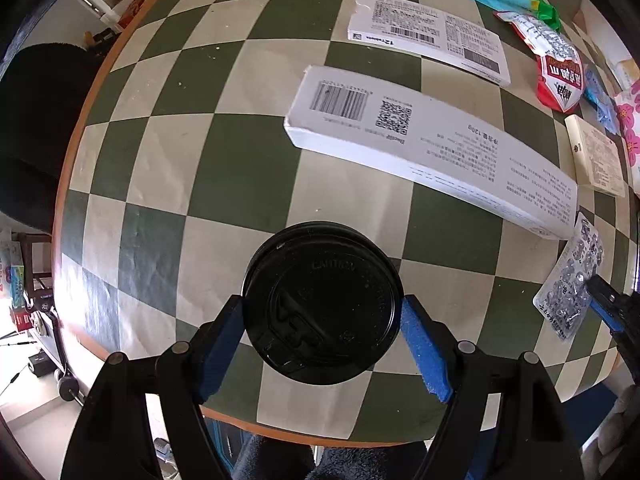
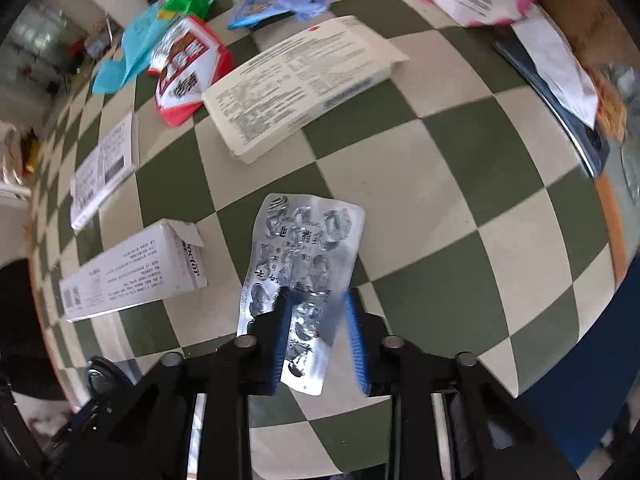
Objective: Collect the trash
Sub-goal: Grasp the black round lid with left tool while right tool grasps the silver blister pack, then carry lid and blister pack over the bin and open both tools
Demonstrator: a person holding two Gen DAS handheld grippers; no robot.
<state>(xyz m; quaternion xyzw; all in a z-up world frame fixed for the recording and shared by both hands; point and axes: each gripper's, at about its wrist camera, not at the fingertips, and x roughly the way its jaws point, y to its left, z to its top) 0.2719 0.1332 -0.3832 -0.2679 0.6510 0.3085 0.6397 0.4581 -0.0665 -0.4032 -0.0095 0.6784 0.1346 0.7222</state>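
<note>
Left gripper (image 1: 322, 316) fingers clamp a black-lidded cup (image 1: 322, 300); right gripper (image 2: 318, 320) fingers straddle a foil blister pack (image 2: 304, 264), apart, over the checkered bench (image 2: 460, 208).

1. I am holding my left gripper (image 1: 322, 320) low over the near edge of the table, its two blue pads (image 1: 426, 354) pressing against opposite sides of a black-lidded cup (image 1: 322, 300), so the jaws are spread wide but closed around it.
2. I am keeping my right gripper (image 2: 318, 312) angled down toward the tabletop, its blue pads (image 2: 356, 340) standing apart on either side of a foil blister pack (image 2: 304, 264); whether they are actually pinching it, I cannot tell.
3. In the left wrist view, the tip of my right gripper is showing at the far right edge.
</note>
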